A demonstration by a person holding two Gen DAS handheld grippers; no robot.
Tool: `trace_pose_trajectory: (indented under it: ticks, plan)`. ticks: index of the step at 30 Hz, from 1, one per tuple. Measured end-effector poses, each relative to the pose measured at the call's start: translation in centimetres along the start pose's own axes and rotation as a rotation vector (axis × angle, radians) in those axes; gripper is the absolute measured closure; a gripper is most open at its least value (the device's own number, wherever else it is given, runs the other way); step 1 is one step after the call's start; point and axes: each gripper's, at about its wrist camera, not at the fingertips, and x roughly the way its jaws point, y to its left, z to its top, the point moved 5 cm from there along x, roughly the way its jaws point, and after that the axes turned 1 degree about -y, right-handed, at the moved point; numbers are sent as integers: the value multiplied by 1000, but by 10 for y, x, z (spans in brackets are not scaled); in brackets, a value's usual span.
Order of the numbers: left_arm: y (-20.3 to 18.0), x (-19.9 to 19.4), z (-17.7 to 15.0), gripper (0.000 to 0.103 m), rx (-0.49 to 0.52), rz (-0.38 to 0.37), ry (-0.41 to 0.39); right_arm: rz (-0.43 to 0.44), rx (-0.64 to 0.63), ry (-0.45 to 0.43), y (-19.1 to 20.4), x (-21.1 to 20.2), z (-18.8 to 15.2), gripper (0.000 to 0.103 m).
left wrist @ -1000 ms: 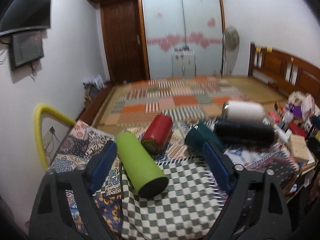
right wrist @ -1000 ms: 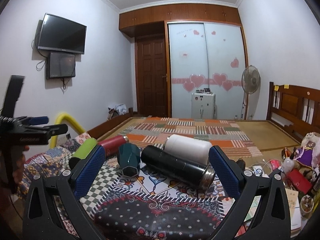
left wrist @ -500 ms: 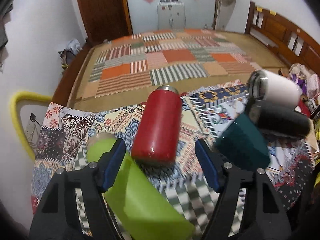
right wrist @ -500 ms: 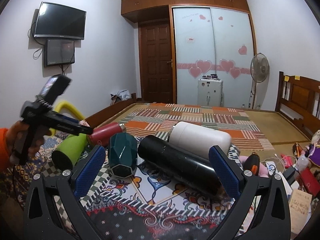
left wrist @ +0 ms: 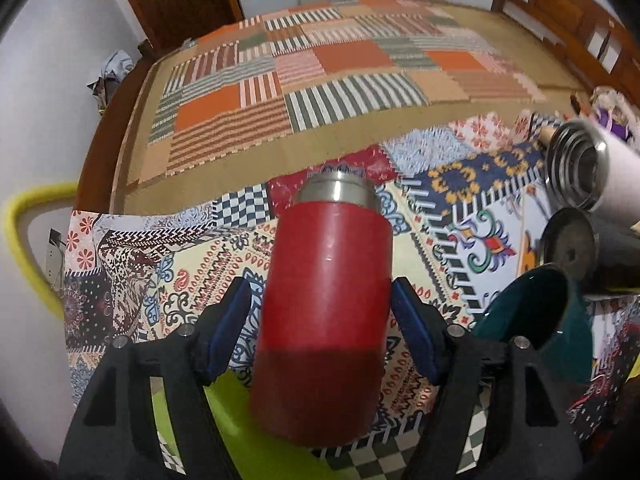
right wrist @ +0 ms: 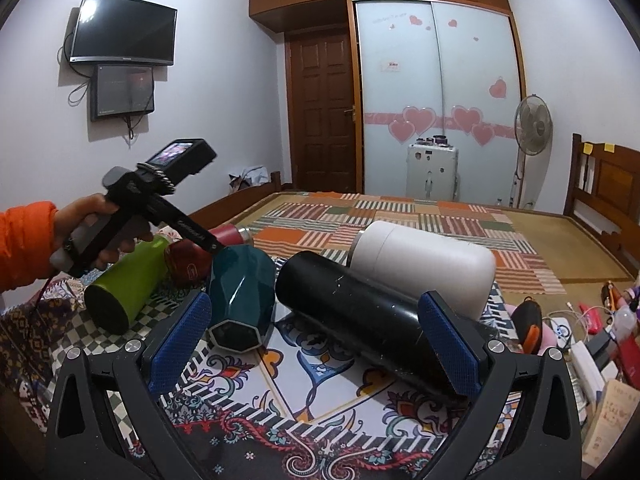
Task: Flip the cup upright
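Note:
Several cups lie on their sides on a patterned cloth. In the left wrist view a red cup (left wrist: 326, 300) with a steel neck lies between the blue pads of my left gripper (left wrist: 320, 328), which is open around it with small gaps on both sides. In the right wrist view the red cup (right wrist: 192, 266) is mostly hidden behind the left gripper (right wrist: 216, 245). My right gripper (right wrist: 316, 340) is open and empty, low over the cloth, with a black cup (right wrist: 352, 312) and a teal faceted cup (right wrist: 240, 300) ahead.
A green cup (right wrist: 124, 280) lies at the left, under the red one (left wrist: 248, 432). A white cup (right wrist: 428, 264) lies behind the black one. Small clutter (right wrist: 580, 328) sits at the table's right edge. A bed with a patchwork mat (left wrist: 320, 64) lies beyond.
My left gripper has dropped and moved forward over the red cup, so its pads now flank the cup's body. My right gripper has edged closer to the black and teal cups.

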Motion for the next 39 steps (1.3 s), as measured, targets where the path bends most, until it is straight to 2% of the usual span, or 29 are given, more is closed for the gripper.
trace_pose_trajectory:
  ticks: [3, 8, 10, 14, 19, 31, 39]
  plan:
    - [-2, 5, 0, 38, 5, -4, 33, 4, -3, -5, 0, 0, -1, 0]
    - [-2, 7, -1, 40, 8, 8, 45, 13, 1, -15, 0, 0, -2, 0]
    - [-2, 4, 0, 40, 1, 15, 33, 16, 2, -21, 0, 0, -2, 0]
    - [-3, -11, 1, 40, 2, 59, -42, 19, 10, -23, -1, -1, -2, 0]
    - [0, -21, -2, 41, -30, 44, -48, 16, 17, -19, -2, -1, -1, 0]
    - [-6, -78, -12, 41, -46, 53, -112, 10, 26, -45, 0, -16, 7, 0]
    - [-23, -125, -31, 41, -23, 48, -151, -6, 24, -79, 2, -36, 19, 0]
